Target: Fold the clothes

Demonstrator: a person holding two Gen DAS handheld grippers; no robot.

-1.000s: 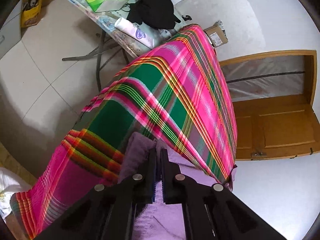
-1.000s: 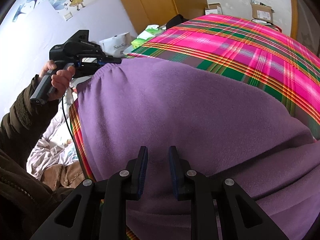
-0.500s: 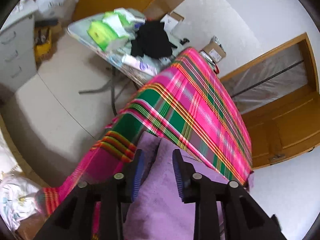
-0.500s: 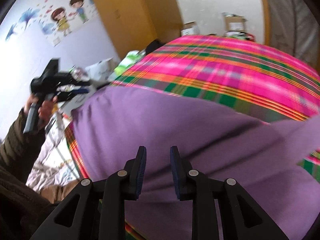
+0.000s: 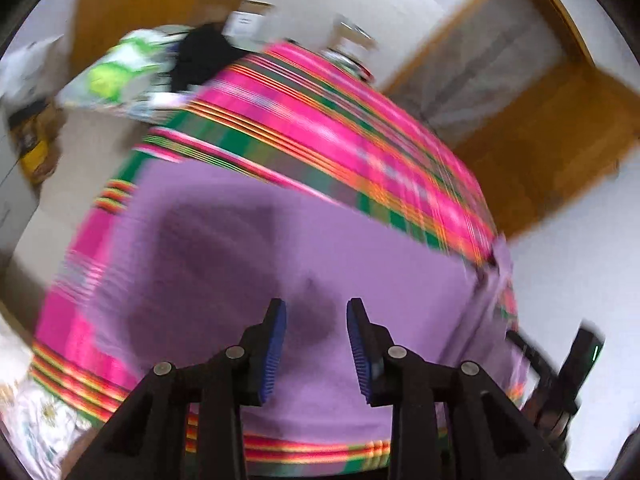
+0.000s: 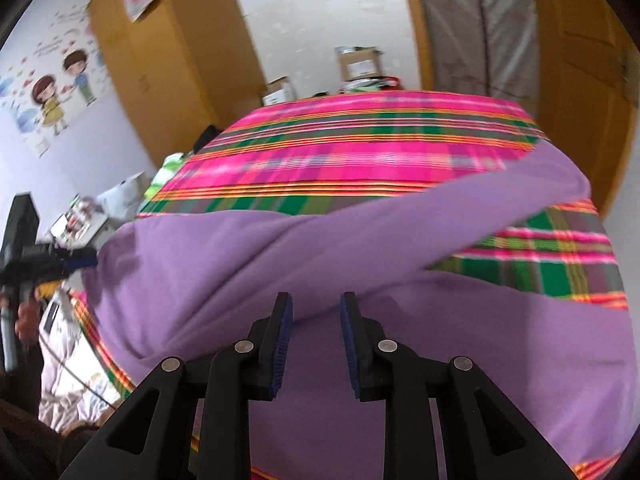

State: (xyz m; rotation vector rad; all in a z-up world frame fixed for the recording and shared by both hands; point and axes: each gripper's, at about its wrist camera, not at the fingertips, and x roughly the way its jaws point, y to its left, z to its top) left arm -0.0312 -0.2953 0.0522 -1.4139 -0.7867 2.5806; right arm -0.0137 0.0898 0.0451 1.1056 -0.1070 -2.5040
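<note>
A purple fleece garment (image 5: pixel 320 240) lies spread on a table covered with a pink and green plaid cloth (image 5: pixel 320 112). My left gripper (image 5: pixel 316 306) hangs open above the garment, and nothing is between its blue pads. My right gripper (image 6: pixel 316 300) is open too, over the purple garment (image 6: pixel 240 264) near its front edge. One sleeve (image 6: pixel 520 188) lies folded across the body, its end towards the right side of the plaid cloth (image 6: pixel 360 160). At the left edge of the right wrist view a hand holds the left gripper (image 6: pixel 76 260). Both views are blurred.
A side table (image 5: pixel 120 68) with a green pack and a black garment (image 5: pixel 204 56) stands beyond the plaid table. A wooden door (image 5: pixel 560 128) is on the right. Cardboard boxes (image 6: pixel 360 64) sit by the far wall, and a wooden wardrobe (image 6: pixel 160 60) stands on the left. White bedding (image 6: pixel 68 360) lies low on the left.
My left gripper was shut on the garment's edge, then let go, opened and swung back over the garment. My right gripper stayed open and moved sideways; the sleeve now shows.
</note>
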